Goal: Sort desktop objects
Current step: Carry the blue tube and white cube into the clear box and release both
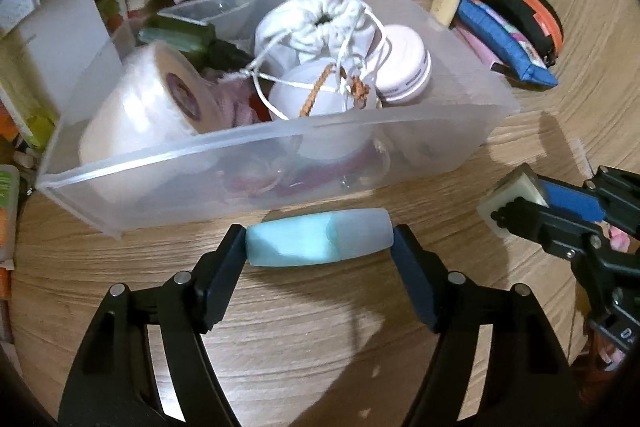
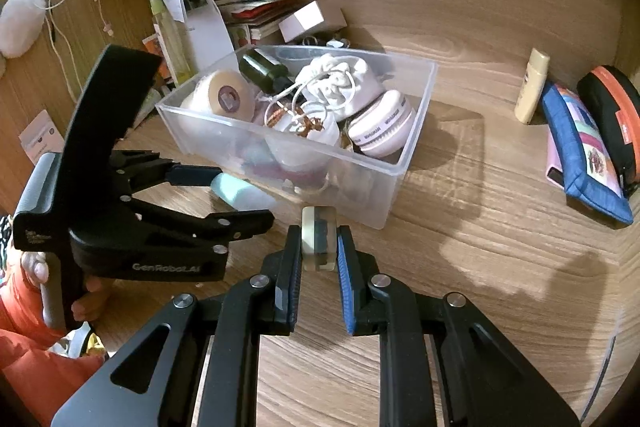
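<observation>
Blue and soft-looking, the little tube (image 1: 318, 242) sits between the left gripper (image 1: 320, 247) pads, held end to end on the desk, just beside the clear box (image 1: 256, 163). The right gripper (image 2: 319, 247) is squeezed tight on a small block (image 2: 319, 245), probably so both can go into the box.

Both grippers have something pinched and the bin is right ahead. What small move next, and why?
Probably lift the left gripper and carry its blue tube over the near wall of the bin. The tube sits crosswise between the pads, just short of that wall and below its rim. The right gripper, shut on a small block, can wait beside it.
</observation>
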`<state>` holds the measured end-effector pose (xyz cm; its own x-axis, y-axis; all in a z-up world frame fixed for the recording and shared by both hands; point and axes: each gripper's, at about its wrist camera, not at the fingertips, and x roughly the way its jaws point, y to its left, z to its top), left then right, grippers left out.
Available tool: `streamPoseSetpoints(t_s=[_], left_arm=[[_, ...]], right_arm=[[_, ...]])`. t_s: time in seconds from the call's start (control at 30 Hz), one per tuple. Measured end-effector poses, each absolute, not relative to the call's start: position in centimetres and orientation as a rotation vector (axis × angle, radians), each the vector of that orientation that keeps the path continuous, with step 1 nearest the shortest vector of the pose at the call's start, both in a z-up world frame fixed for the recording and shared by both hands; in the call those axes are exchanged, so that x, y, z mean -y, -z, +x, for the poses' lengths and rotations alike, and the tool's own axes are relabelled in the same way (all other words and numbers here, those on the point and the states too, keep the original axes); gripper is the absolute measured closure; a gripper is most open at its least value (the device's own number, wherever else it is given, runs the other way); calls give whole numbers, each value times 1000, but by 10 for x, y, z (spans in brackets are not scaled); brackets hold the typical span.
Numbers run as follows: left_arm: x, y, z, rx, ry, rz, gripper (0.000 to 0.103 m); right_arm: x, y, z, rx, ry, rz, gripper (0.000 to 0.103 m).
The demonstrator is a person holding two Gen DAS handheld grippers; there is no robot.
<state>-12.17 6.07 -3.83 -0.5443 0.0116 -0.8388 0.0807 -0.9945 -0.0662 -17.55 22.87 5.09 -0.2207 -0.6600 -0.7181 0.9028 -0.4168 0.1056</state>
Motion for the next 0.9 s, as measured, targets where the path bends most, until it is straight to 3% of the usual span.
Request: streamPoseSetpoints(t_s=[0.57,0.9], left_arm=[[-35,-49,-88,-193,2934,1156,30],[-20,-64,-118,-208,2942,1113,30]], right_arm=[[-226,-92,-170,-368,1895,740,88],[-211,-106,-191,-319,1922,714,88]])
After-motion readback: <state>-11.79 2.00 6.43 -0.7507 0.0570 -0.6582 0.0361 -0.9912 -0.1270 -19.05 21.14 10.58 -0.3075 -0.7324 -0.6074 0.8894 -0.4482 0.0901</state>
